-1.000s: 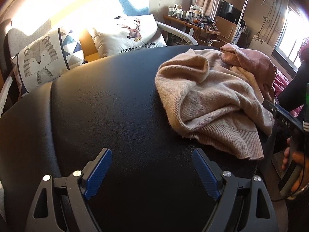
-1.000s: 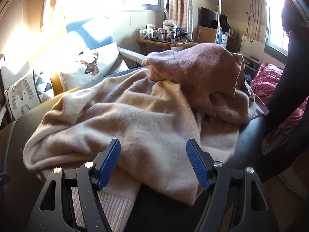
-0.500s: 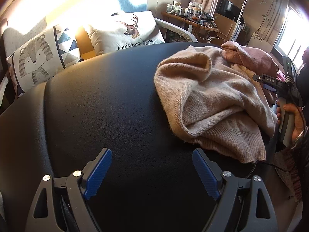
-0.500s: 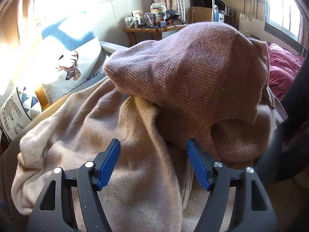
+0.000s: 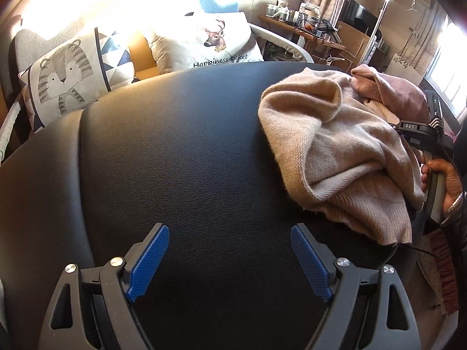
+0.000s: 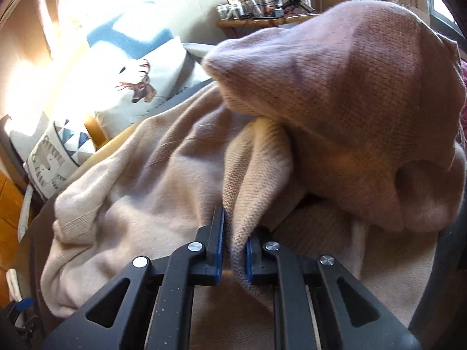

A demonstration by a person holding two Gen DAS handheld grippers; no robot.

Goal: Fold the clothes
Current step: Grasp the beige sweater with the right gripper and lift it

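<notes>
now right claw (image 6: 233, 239) closing on beige sweater (image 6: 163, 175) fold, left claw (image 5: 230, 258) apart over bare black table (image 5: 175, 145)

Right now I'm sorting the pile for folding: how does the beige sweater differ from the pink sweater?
The beige sweater lies underneath, spread across the black table; the pink sweater sits bunched on top, toward the far right side. The beige one is paler, the pink one a dustier rose. The right gripper, its jaws closing, pinches a fold of the beige one; the pink one is ungripped. Both are crumpled, unfolded knits.
</notes>
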